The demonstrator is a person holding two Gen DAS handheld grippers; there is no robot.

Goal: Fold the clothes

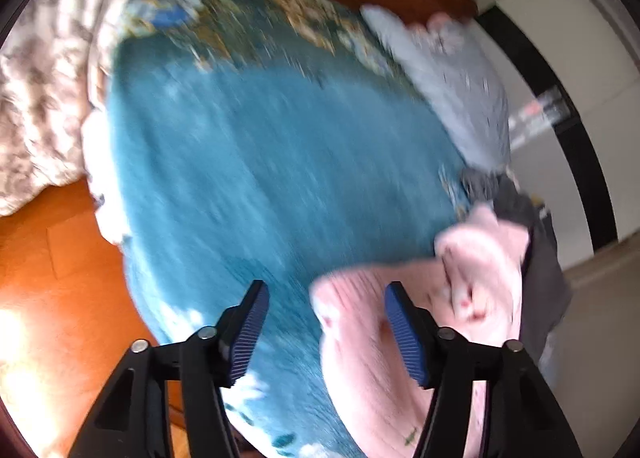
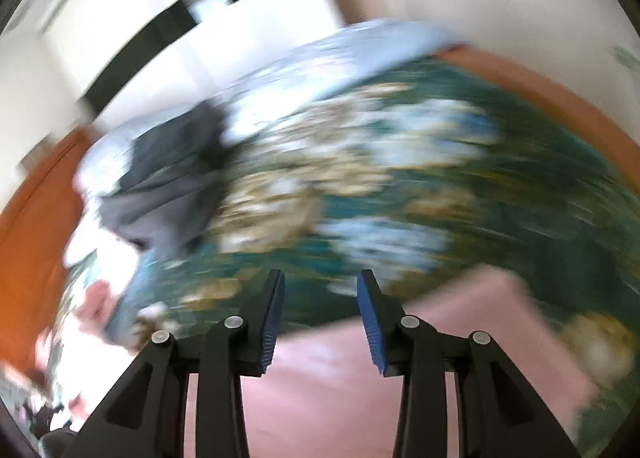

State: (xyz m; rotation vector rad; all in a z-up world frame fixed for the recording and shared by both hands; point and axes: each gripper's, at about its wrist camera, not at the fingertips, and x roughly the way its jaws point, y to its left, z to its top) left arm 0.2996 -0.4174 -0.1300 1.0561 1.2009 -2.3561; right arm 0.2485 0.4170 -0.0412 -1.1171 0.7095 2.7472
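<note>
Motion blur smears the bed's patterned cover point(image 2: 360, 178) throughout the right wrist view; its floral motifs cannot be resolved. The pink garment point(image 2: 328, 390) runs off the lower edge there, partly hidden behind the right tool point(image 2: 320, 318). In the left wrist view, the pink garment point(image 1: 372, 378) is cut by the bottom edge, and the dark garment point(image 1: 540, 278) beside it is too blurred to identify. The grey-blue garment point(image 1: 452, 74) shows no legible detail.
</note>
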